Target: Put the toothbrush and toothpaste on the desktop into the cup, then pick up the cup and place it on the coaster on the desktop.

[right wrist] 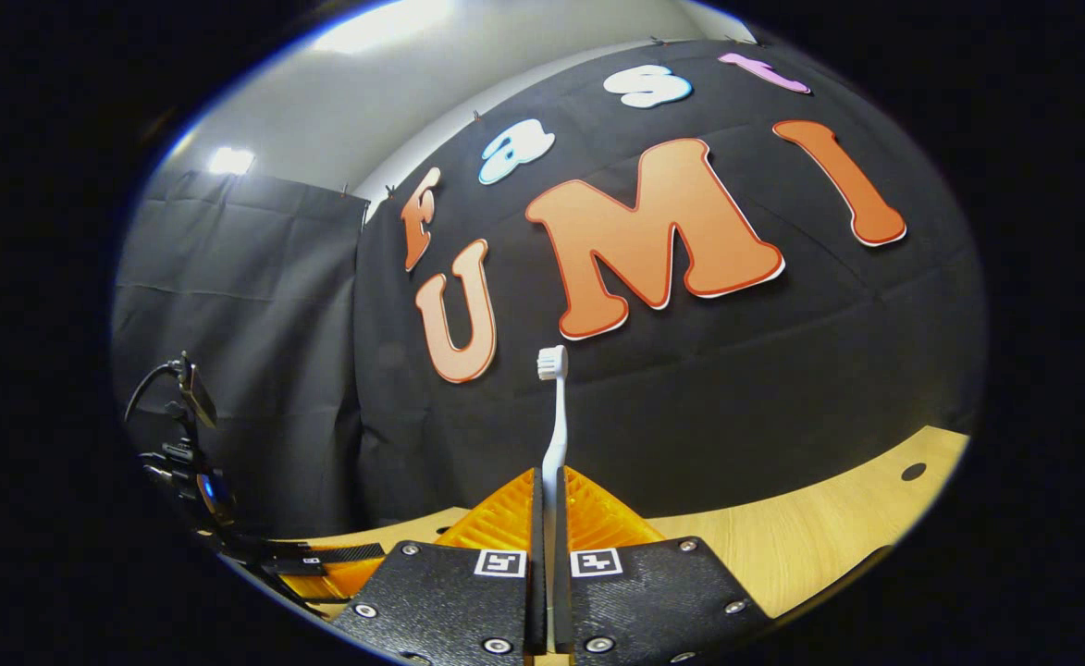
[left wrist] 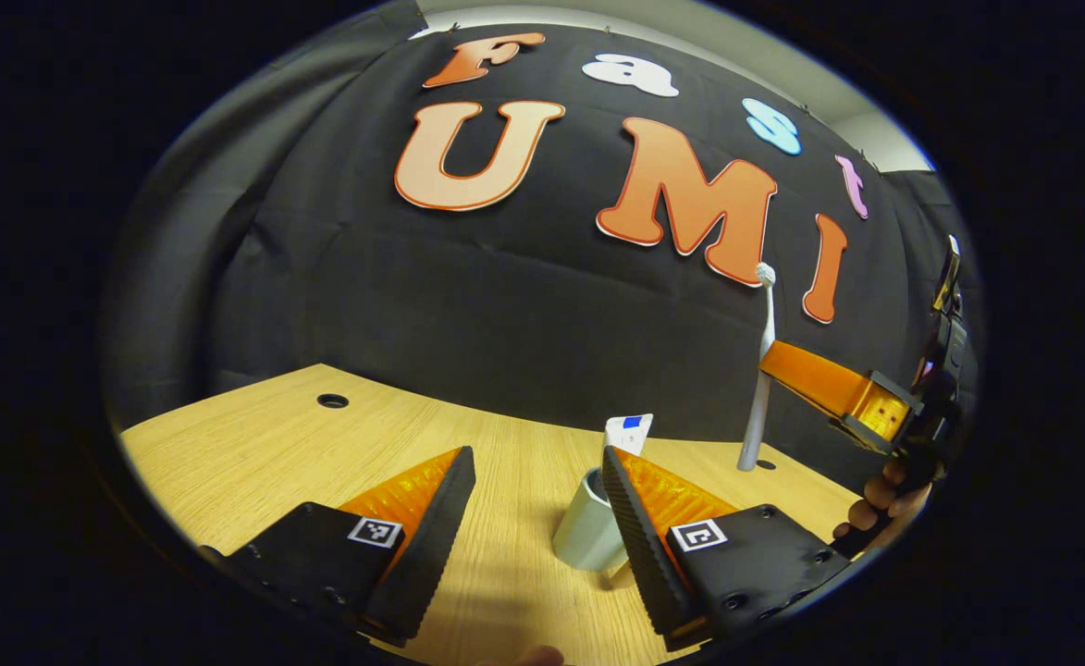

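Note:
A grey cup stands on the wooden desktop, and the white toothpaste tube pokes up out of it. My left gripper is open just in front of the cup, whose right side is hidden behind the right finger. My right gripper is shut on the white toothbrush, holding it upright with the bristles on top. In the left gripper view the toothbrush hangs above the desktop to the right of the cup, clamped by the right gripper.
The desktop has round cable holes. The black cloth wall stands close behind the desk's far edge. A hand holds the right gripper at the right. The left gripper shows low at the left of the right gripper view.

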Demonstrator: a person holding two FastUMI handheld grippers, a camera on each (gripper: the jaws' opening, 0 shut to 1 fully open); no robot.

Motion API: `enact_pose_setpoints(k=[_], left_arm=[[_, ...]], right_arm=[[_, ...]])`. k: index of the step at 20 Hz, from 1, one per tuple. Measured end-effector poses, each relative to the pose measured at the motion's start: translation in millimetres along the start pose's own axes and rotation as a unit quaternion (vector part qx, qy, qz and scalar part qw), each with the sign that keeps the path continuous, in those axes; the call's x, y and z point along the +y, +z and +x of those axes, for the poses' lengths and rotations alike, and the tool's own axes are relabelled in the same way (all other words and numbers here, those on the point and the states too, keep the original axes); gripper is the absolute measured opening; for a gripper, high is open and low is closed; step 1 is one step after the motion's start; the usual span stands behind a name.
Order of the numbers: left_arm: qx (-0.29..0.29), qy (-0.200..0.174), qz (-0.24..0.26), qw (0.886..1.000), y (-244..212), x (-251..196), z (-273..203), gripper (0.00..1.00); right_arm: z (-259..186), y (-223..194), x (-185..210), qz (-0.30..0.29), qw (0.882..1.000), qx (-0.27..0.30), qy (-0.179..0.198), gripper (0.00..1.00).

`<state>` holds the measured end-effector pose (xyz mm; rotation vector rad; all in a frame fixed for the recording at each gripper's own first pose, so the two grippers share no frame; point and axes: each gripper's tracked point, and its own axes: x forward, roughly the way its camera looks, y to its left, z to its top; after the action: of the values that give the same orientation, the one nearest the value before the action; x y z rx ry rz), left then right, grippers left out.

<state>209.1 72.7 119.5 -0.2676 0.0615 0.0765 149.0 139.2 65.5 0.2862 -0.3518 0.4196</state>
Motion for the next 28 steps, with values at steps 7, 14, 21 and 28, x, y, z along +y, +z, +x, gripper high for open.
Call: enact_pose_setpoints(k=[7,14,21,28], left_arm=[[-0.004,0.01,0.007,1.0,3,8,-3,0.9],[0.007,0.011,0.001,1.0,-4,8,-8,0.9],[0.017,0.003,0.006,1.0,-5,3,-8,0.9],[0.047,-0.007,0.04,0.998,-5,-2,-13,0.89]], right_arm=[[29,-32,2,0.021,1.0,0.0,0.0,0.03],[36,-70,-3,0.015,0.999,0.03,-0.007,0.03],[27,-96,-7,0.008,0.997,0.07,-0.009,0.06],[5,-89,-7,0.002,0.996,0.089,-0.006,0.1]])
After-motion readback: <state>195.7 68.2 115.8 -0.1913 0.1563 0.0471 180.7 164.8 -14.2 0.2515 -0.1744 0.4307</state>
